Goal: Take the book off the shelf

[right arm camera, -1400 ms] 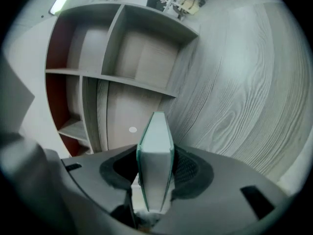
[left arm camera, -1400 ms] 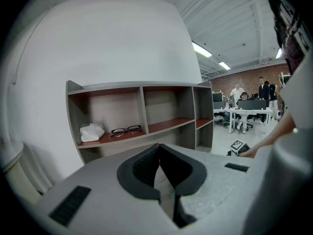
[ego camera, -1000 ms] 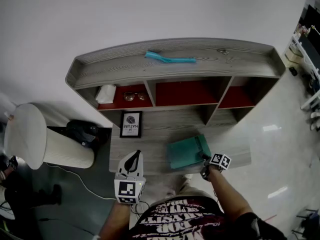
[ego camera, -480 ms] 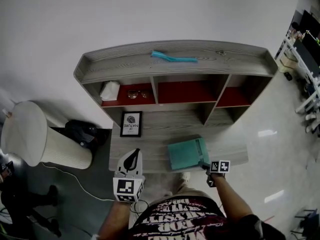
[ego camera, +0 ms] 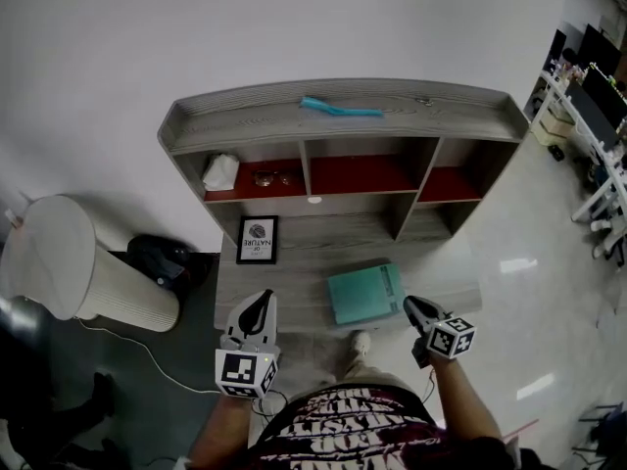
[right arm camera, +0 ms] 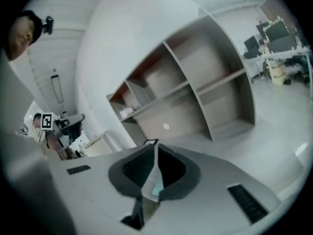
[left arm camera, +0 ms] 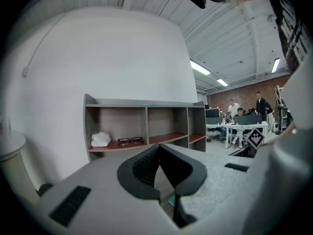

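Observation:
The teal book (ego camera: 364,293) lies flat on the grey desk surface (ego camera: 294,258) in front of the shelf unit (ego camera: 333,116), near the front edge. My right gripper (ego camera: 415,307) hovers just right of the book's near corner, apart from it. Its jaws are closing and the tips stand together with nothing between them. In the right gripper view (right arm camera: 156,148) a sliver of the teal book (right arm camera: 155,186) shows below the jaws. My left gripper (ego camera: 262,301) hangs at the desk's front left, tips together and empty; the left gripper view (left arm camera: 159,147) shows the same.
A framed picture (ego camera: 258,239) leans under the shelf's left bay. A white cloth (ego camera: 219,171) and glasses (ego camera: 266,177) lie on the red shelf board. A teal strip (ego camera: 341,110) rests on top. A white round bin (ego camera: 59,262) and a black bag (ego camera: 162,258) stand at the left.
My right gripper has let go of the book's near right corner and drawn back to the right. The book stays flat on the desk. The left gripper has barely moved.

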`<action>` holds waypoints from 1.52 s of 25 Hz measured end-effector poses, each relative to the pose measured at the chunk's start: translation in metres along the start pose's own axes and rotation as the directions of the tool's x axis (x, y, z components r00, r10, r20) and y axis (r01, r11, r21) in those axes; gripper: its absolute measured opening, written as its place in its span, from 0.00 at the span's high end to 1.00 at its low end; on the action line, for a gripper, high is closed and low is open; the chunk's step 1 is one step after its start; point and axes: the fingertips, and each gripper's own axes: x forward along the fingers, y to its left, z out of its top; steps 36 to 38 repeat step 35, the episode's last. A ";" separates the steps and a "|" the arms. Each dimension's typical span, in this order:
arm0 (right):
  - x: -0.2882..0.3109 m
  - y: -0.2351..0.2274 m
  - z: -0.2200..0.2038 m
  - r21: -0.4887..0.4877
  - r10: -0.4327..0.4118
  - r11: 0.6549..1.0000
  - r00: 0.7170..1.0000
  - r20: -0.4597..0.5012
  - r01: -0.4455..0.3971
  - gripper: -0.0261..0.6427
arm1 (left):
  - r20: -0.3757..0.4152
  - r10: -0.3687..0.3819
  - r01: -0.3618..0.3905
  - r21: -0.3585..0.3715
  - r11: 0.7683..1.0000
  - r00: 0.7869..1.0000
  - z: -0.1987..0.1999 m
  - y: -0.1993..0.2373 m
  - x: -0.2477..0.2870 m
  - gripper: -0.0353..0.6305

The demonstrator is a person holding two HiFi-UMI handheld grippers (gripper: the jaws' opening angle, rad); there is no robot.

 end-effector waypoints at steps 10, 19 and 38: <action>-0.065 0.093 0.123 -0.435 -0.008 0.894 0.975 0.222 0.107 0.96 | 0.096 0.000 0.005 -0.052 0.999 0.995 0.025 -0.008 -0.034 0.94; -0.090 0.140 0.139 -0.471 0.057 0.881 0.973 0.222 0.056 0.96 | 0.113 0.027 -0.025 -0.019 1.000 0.993 0.035 -0.015 -0.059 0.94; -0.081 0.151 0.138 -0.461 0.126 0.887 0.973 0.193 -0.024 0.96 | 0.101 0.027 -0.037 0.102 0.994 0.995 0.028 -0.040 -0.040 0.94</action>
